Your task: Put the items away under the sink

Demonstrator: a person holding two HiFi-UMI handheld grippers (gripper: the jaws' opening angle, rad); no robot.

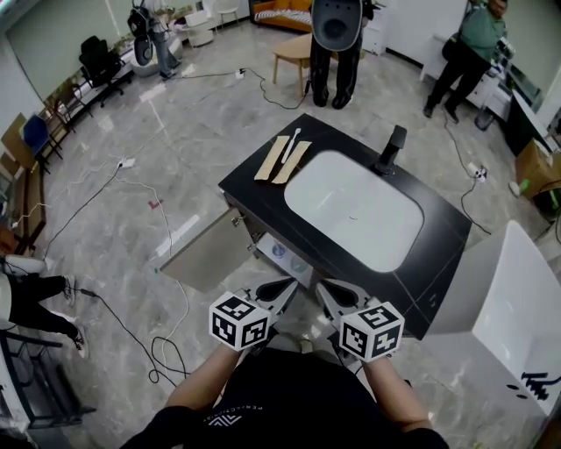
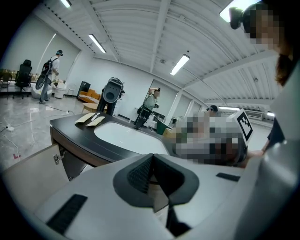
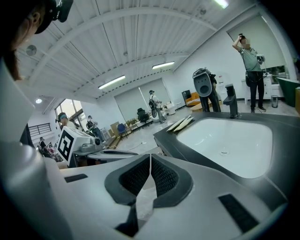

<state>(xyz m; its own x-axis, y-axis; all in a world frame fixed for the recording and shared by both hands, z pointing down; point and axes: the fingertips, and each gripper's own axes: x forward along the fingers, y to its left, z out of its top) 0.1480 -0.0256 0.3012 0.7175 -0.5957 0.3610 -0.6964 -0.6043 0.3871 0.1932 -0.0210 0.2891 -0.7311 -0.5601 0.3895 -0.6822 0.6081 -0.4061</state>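
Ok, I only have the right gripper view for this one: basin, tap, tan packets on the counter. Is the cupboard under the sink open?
Observer: Yes. In the head view the cabinet door stands swung open, out from the counter on the person's side.
Operator: And the left tool, holding anything?
Observer: No. The left gripper view shows the left tool shut, nothing between its jaws.
Operator: Anything inside the cupboard?
Observer: The head view shows a white object with bluish marks just under the counter edge; I can't tell what it is.

White cable (image 1: pixel 166 215) across marble floor (image 1: pixel 188 131), orange sofa (image 1: pixel 280 12), black office chair (image 1: pixel 101 58)
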